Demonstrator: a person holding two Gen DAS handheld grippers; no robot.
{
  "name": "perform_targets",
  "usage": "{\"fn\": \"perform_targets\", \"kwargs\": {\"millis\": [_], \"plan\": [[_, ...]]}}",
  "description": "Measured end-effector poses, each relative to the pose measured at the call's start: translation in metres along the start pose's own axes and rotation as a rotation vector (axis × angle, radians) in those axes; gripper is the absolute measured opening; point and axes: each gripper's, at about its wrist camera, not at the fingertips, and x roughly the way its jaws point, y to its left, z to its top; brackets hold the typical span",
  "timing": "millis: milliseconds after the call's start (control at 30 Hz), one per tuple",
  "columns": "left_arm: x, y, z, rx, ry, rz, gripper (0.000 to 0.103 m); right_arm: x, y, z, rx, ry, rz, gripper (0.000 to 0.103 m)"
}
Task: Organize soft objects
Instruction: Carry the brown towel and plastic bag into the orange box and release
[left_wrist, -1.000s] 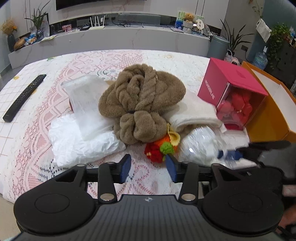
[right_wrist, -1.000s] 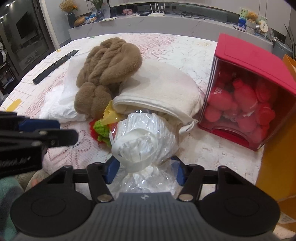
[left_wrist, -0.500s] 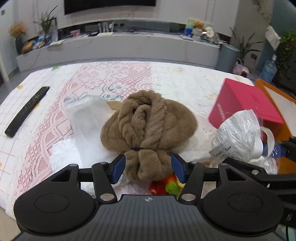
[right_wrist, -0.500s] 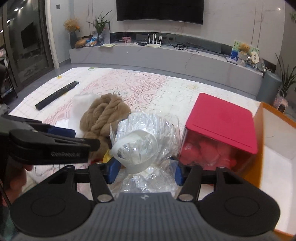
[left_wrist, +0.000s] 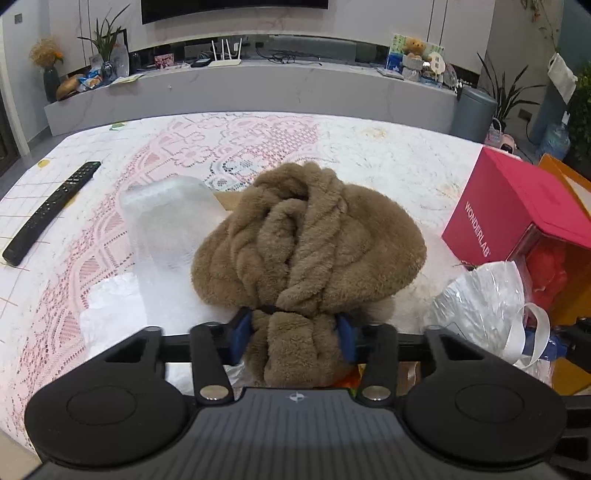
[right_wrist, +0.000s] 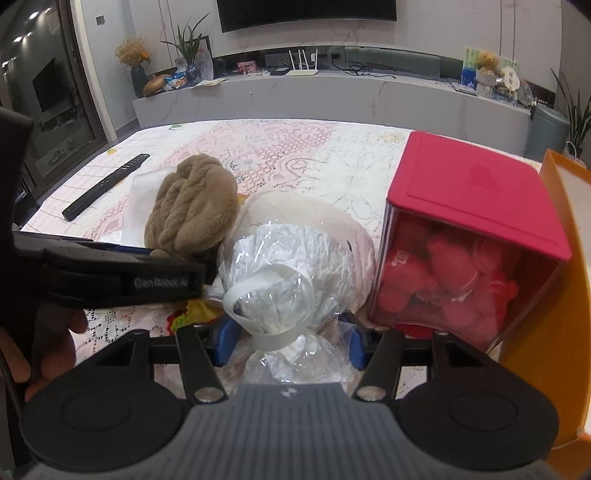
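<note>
Left gripper (left_wrist: 295, 334) closed on the lower bunch of a brown plush bundle (left_wrist: 308, 240), blue fingers (left_wrist: 240, 330) pressing both sides just below a dark band cinching it. Fluffy tan fabric, twisted into thick rope-like coils above the band and spread into a rounded mound. Sat near the middle of the table (left_wrist: 388, 158), over a lace cloth in pink and white, partly on top of a clear plastic pouch (left_wrist: 168, 225) and white crumpled wrapping (left_wrist: 110, 306).

Right gripper (right_wrist: 290, 345) clamped around the neck of a crinkled clear plastic bag (right_wrist: 291, 266), tied with a white ribbon loop (right_wrist: 269, 291); seen at the right edge of the left wrist view too. Behind the bag, a cream folded towel (right_wrist: 295, 206), touching the brown bundle. Just to the right, a red-lidded clear box (right_wrist: 469, 218) full of red plush pieces, printed WONDERLAB on its side, beside an orange box (right_wrist: 554, 229). Black remote control (left_wrist: 48, 214) well apart on the left.
</note>
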Motion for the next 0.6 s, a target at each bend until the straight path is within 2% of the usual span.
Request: {"fn": "perform_targets", "kwargs": {"millis": [100,167,400,600], "plan": [[-0.015,0.001,-0.002,0.003,-0.037,0.001,0.041,-0.006,-0.004,0.0,0.013,-0.011,0.009,0.057],[-0.03,0.002,0.0,-0.013,-0.068,-0.009,0.039,-0.016,-0.007,0.0,0.025,-0.031,0.016,0.057],[-0.087,0.002,0.01,-0.047,-0.151,-0.083,0.039,-0.053,-0.016,0.001,0.075,-0.095,0.038,0.057],[-0.131,-0.019,0.006,0.015,-0.196,-0.155,0.039,-0.093,-0.026,-0.004,0.156,-0.15,0.093,0.057]]}}
